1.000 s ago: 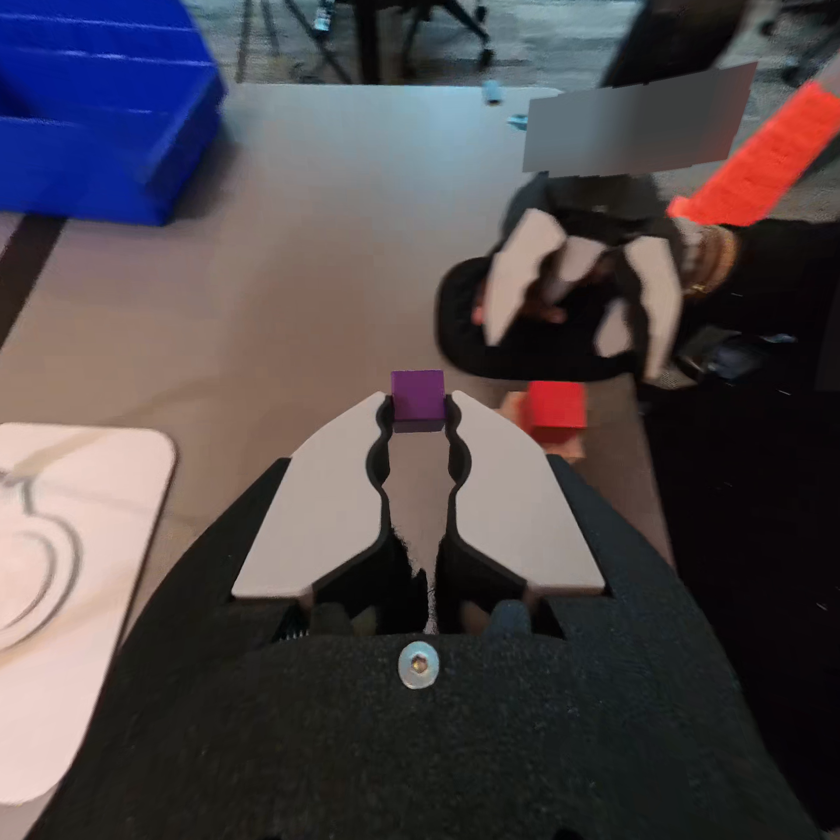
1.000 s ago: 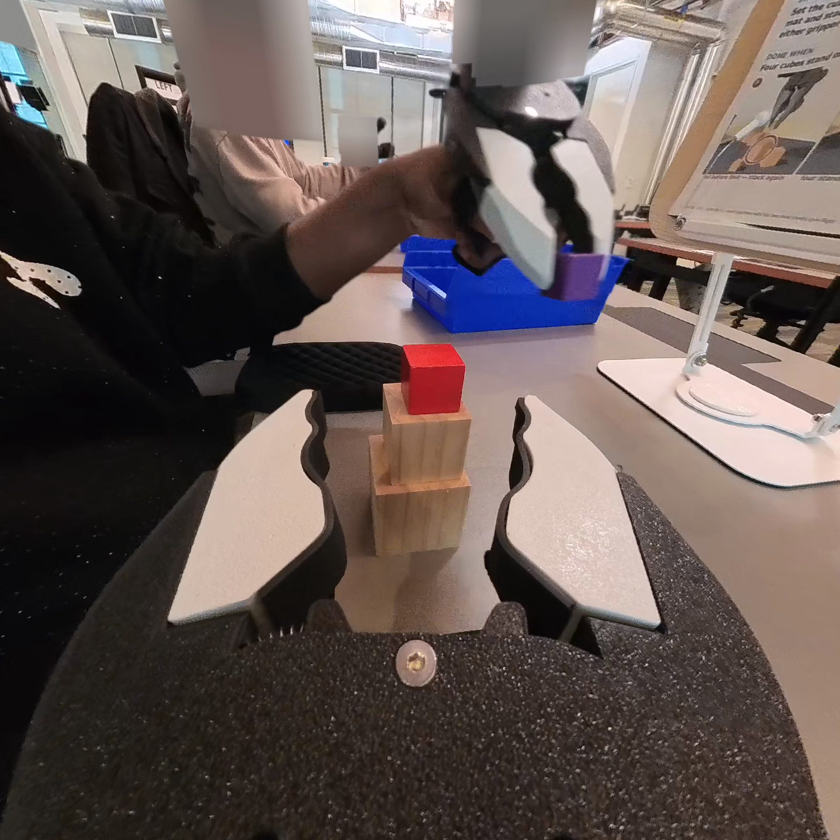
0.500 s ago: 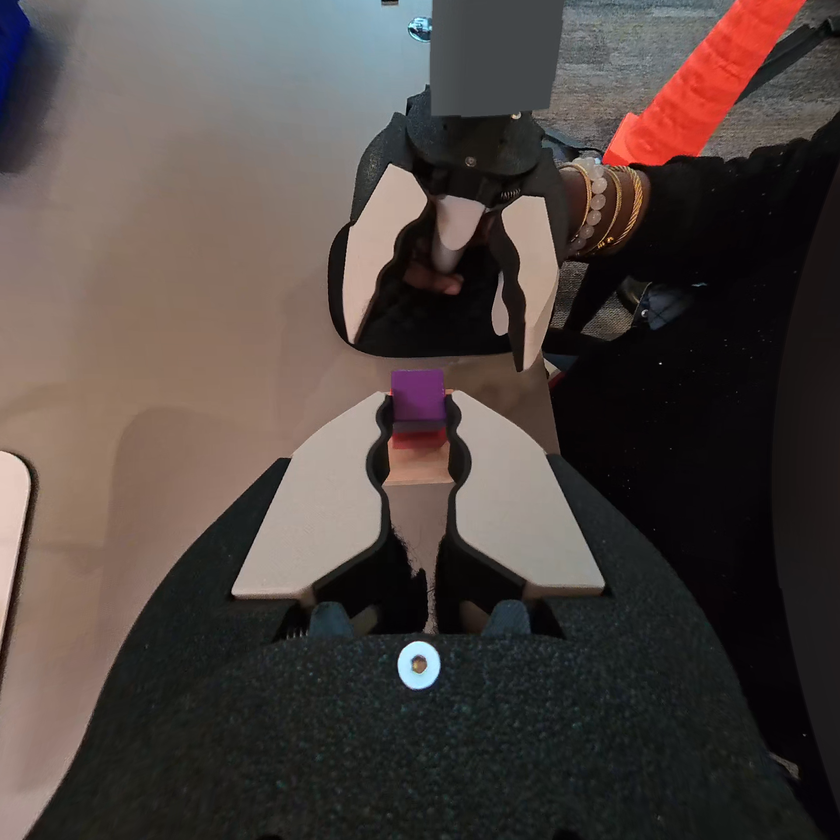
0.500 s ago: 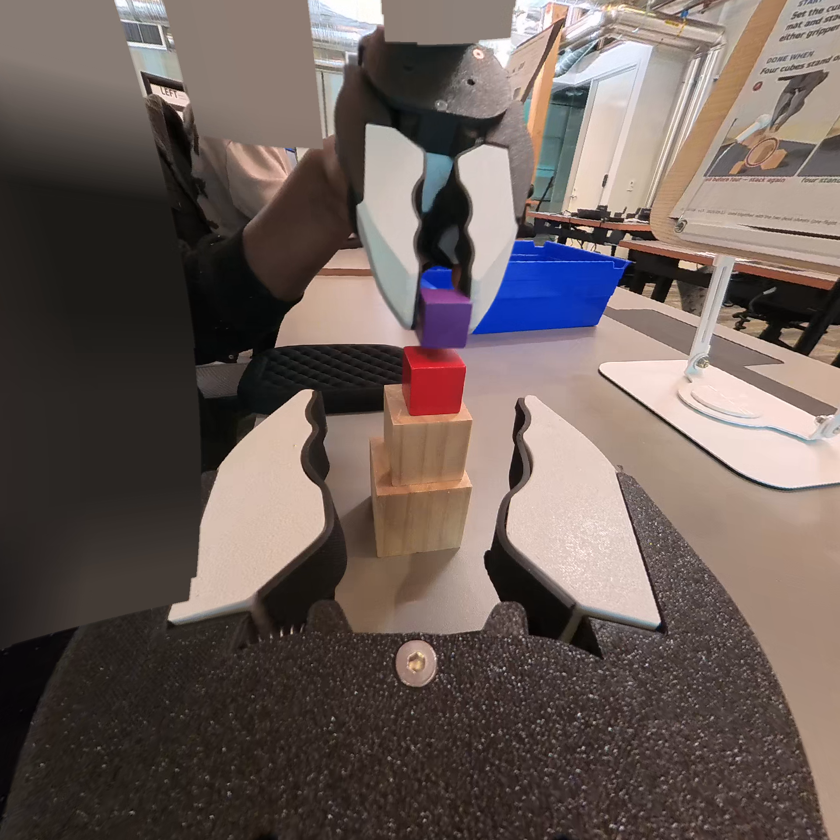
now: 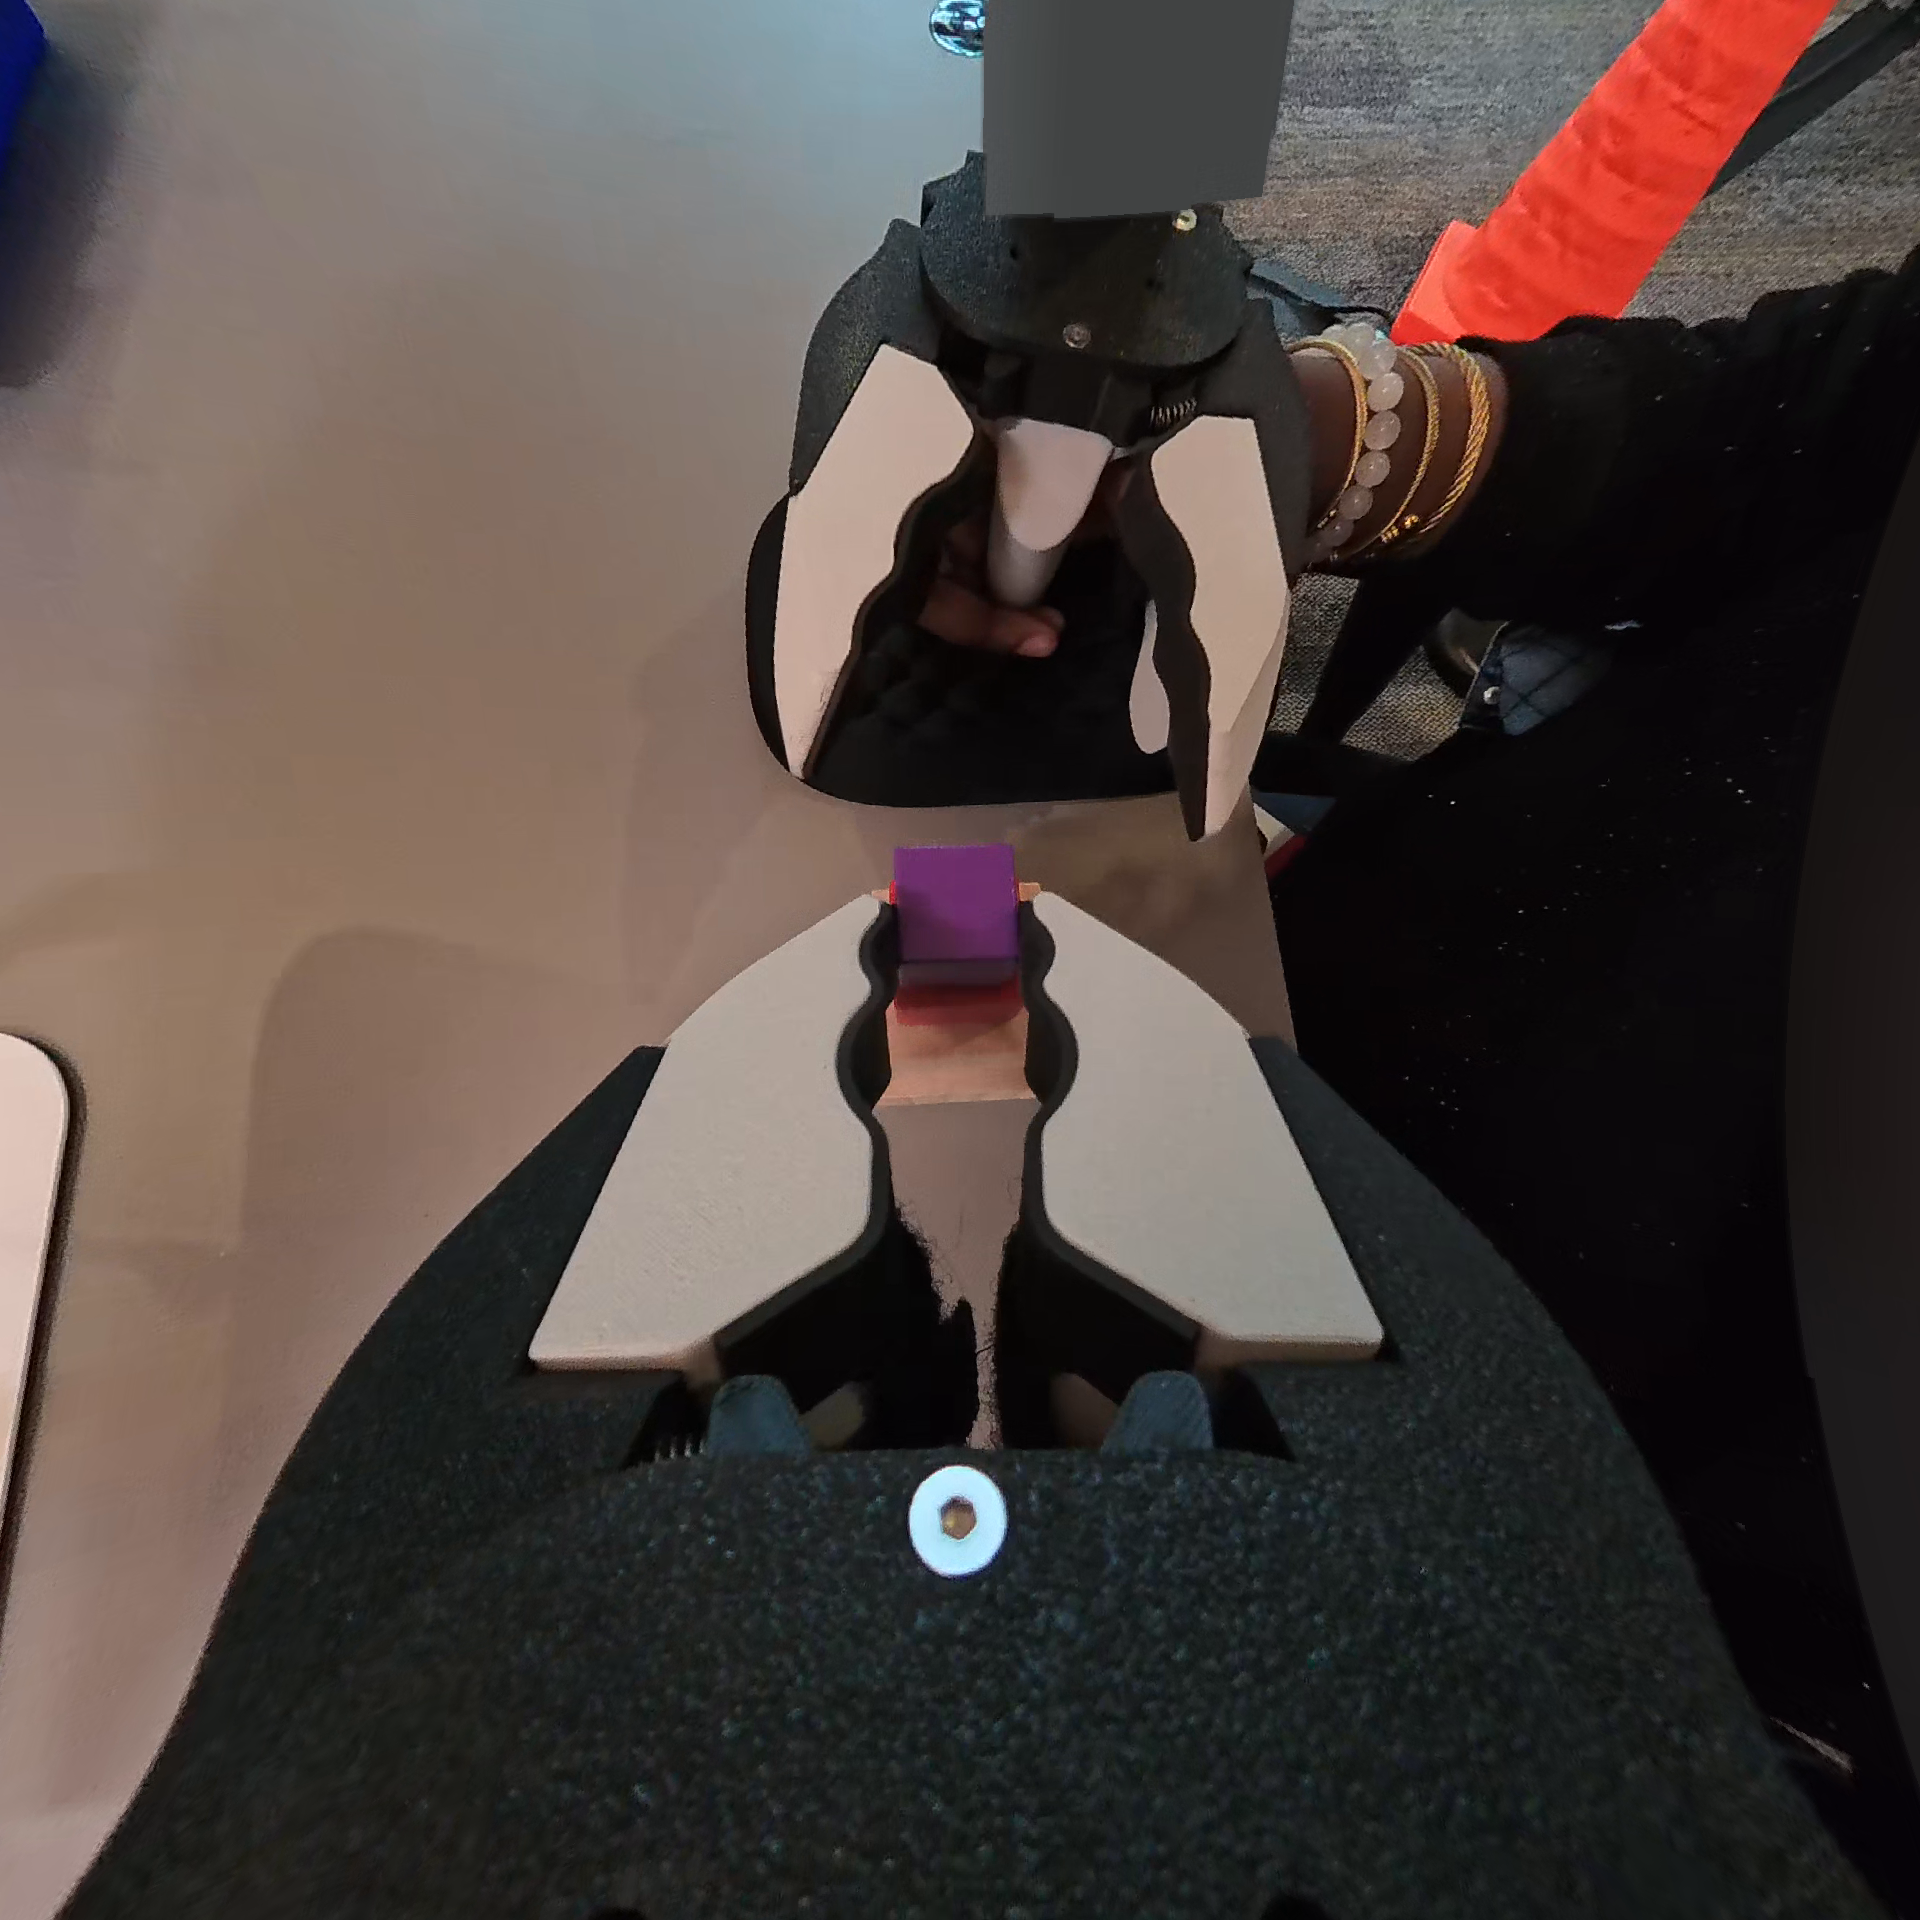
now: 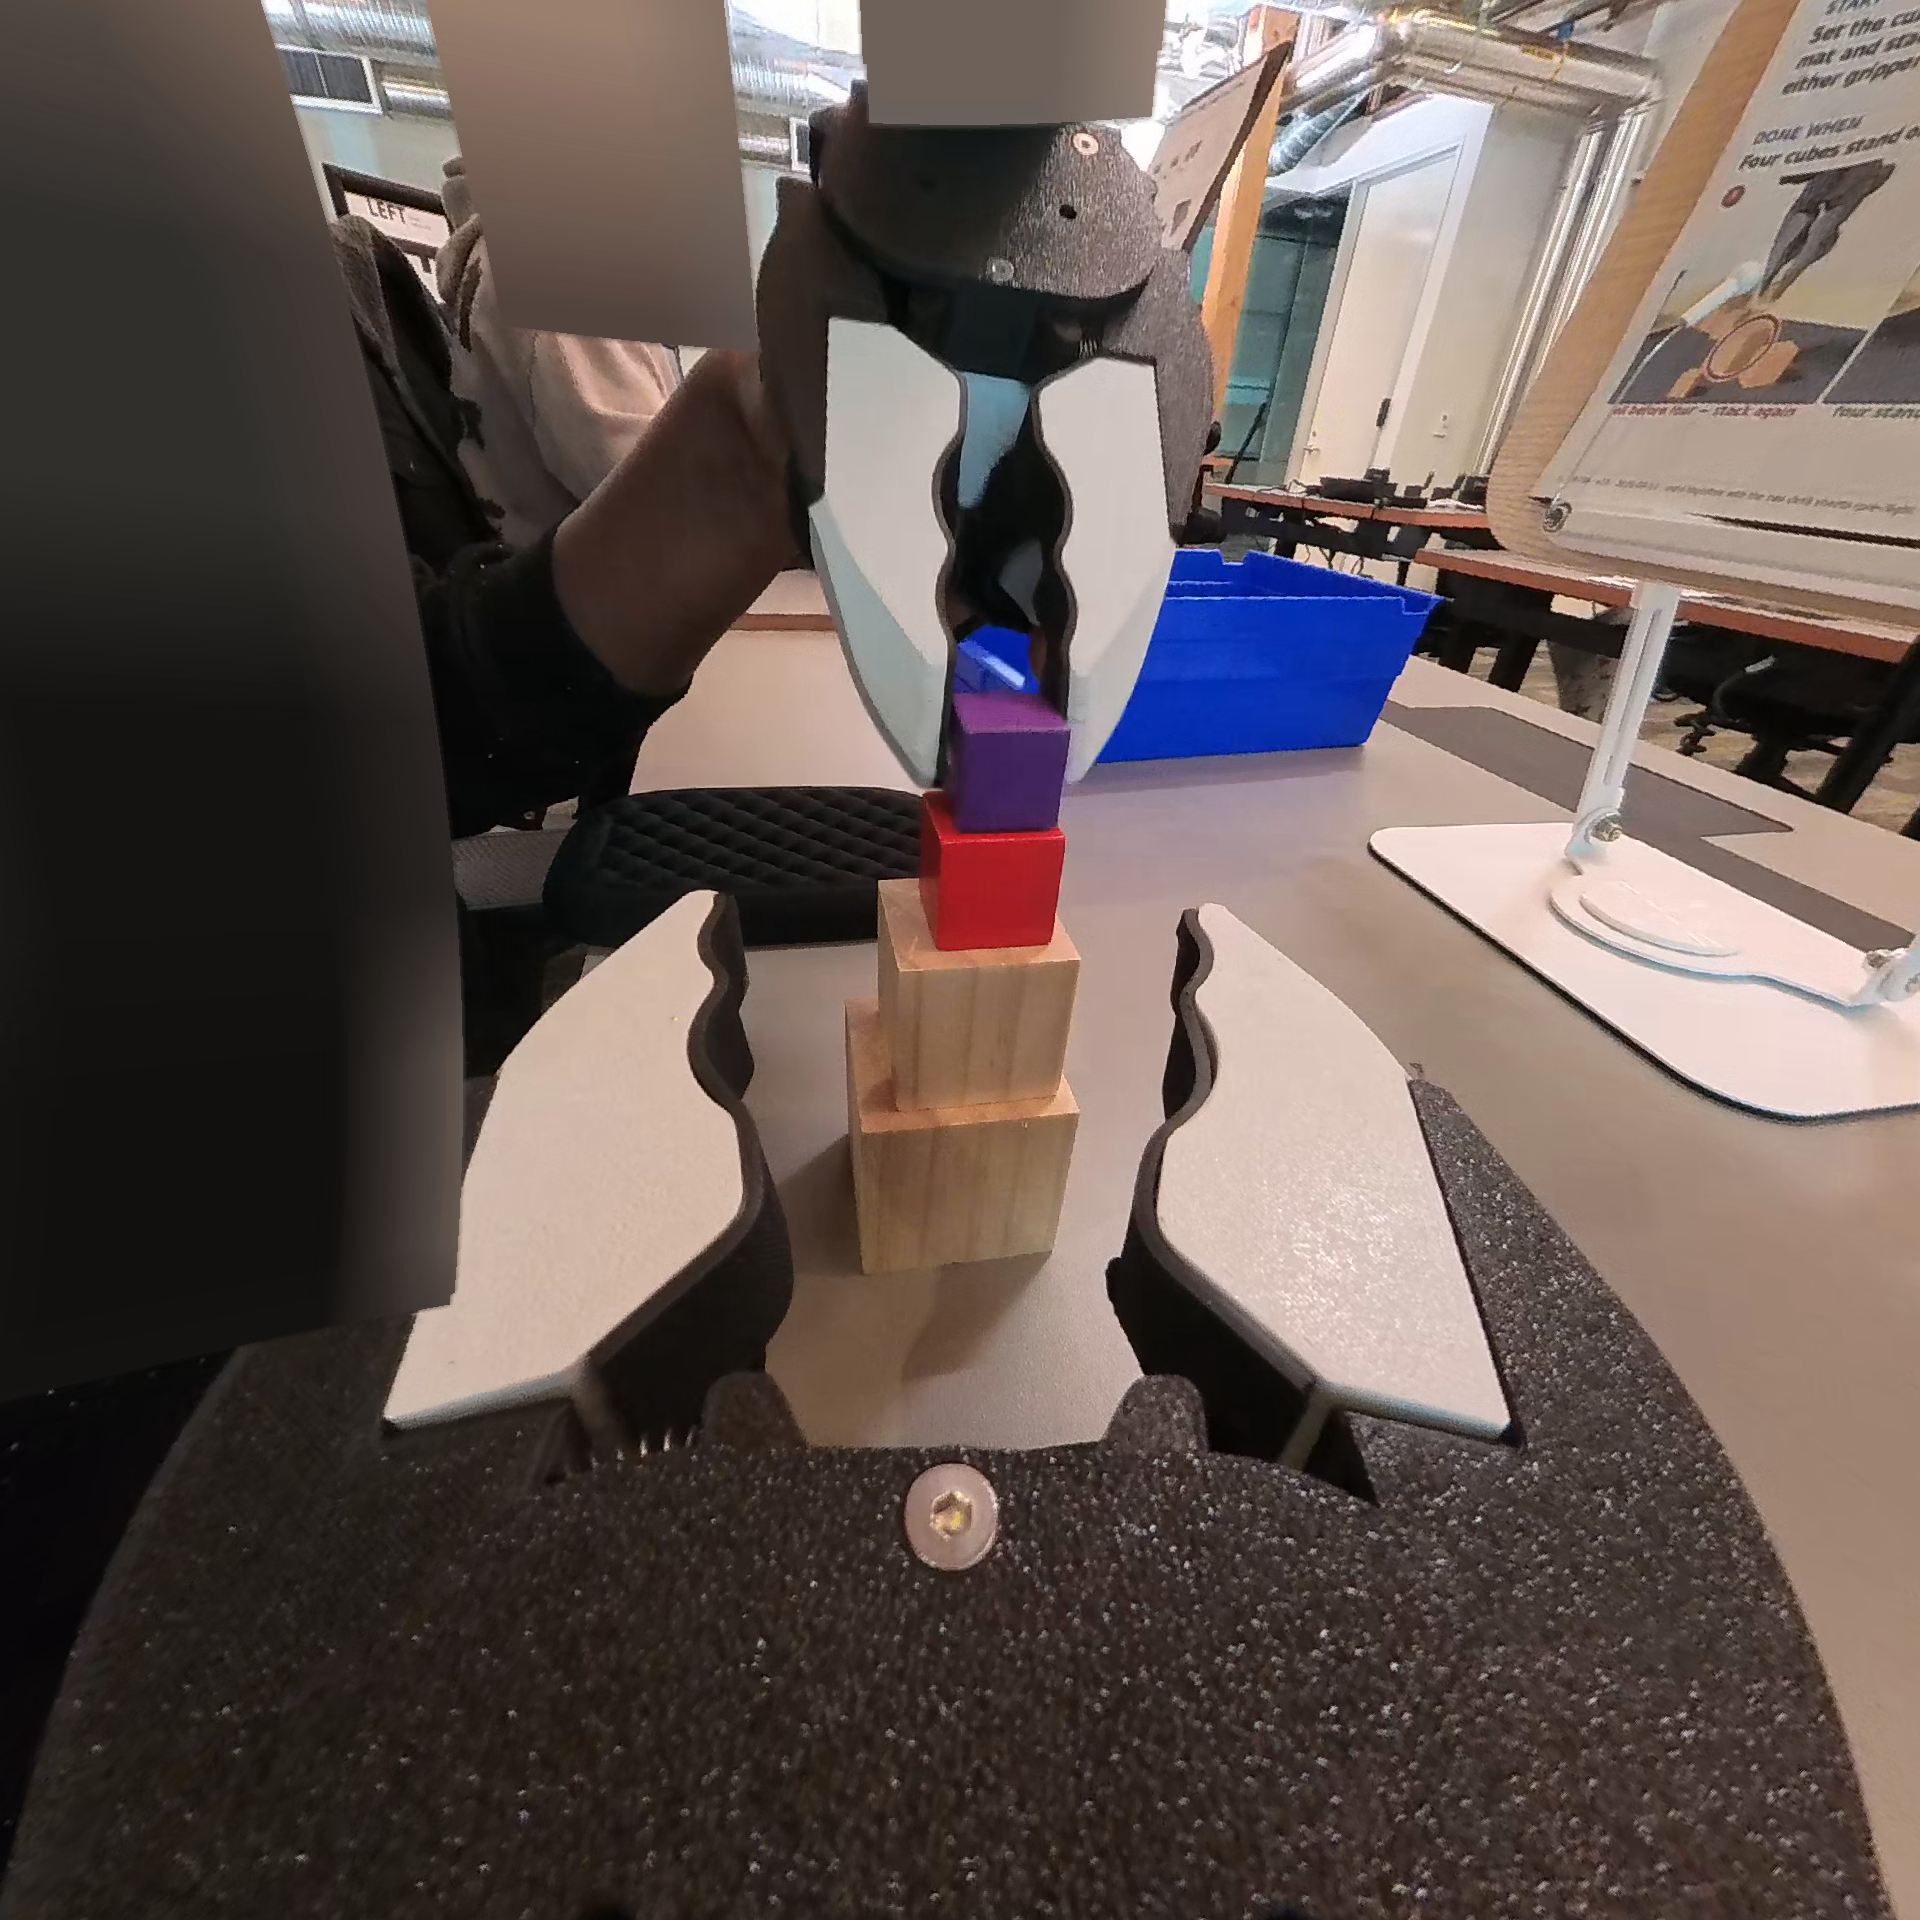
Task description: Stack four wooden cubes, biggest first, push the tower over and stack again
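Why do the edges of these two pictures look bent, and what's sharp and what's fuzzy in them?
Both views come through wide-angle lenses, which bow things near the edges. Left wrist view: the purple cube in the left gripper is fairly crisp; the blue bin corner is smeared. Right wrist view: the wooden cubes are sharp, with a soft shadow on the table; the hall behind is hazier.

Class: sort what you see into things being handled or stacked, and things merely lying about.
In use: left tongs gripping purple cube on red cube; two wooden cubes; open right tongs.
Lying about: blue bin; white stand; black pad.
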The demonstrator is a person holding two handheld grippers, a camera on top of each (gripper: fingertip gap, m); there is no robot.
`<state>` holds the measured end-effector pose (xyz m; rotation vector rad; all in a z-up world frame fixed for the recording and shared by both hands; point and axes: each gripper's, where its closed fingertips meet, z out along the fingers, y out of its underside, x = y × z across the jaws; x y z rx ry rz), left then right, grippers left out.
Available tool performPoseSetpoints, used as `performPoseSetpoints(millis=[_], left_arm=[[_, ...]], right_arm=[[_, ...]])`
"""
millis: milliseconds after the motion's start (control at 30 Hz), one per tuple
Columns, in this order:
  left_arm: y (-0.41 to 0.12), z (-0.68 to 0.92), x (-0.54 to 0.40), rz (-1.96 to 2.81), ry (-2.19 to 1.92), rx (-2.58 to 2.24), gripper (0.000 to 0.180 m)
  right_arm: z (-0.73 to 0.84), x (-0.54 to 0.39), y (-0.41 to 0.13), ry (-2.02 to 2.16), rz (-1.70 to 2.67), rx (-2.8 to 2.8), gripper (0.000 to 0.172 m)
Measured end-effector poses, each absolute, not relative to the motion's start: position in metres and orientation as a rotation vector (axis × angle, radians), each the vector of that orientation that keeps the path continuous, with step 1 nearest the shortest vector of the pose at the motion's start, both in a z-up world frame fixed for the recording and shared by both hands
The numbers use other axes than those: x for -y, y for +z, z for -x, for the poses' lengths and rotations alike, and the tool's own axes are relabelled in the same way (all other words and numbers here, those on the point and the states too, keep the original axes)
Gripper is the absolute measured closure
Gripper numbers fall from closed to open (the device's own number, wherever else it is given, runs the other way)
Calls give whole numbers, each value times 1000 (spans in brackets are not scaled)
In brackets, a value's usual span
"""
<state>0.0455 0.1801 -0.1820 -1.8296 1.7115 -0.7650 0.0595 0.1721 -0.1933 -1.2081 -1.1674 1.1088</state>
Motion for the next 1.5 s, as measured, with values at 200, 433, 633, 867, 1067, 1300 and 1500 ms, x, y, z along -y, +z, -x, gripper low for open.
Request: performPoseSetpoints(millis=[200, 433, 633, 867, 1067, 1300, 1500], left_arm=[[-183, -45, -182, 1835, -760, -1705, 159], [-183, -44, -180, 1832, -769, -1713, 159], [-183, -45, -181, 1832, -778, -1708, 159], [-182, -44, -181, 1829, -775, -1714, 159], [-183, -44, -179, 1832, -783, -1727, 158], [-182, -44, -180, 1833, -783, -1719, 157], [-182, -43, -180, 1839, -787, -1715, 157]], right_arm=[[-59, -172, -193, 1109, 1208, 1167, 94], [-60, -173, -193, 1112, 1208, 1164, 94], [-60, -173, -193, 1114, 1206, 1161, 95], [-60, -173, -192, 1115, 1206, 1161, 95], [-60, -173, -192, 1116, 1208, 1158, 95], [-60, -173, -192, 1117, 1209, 1156, 95], [-60, -173, -192, 1119, 1210, 1155, 95]])
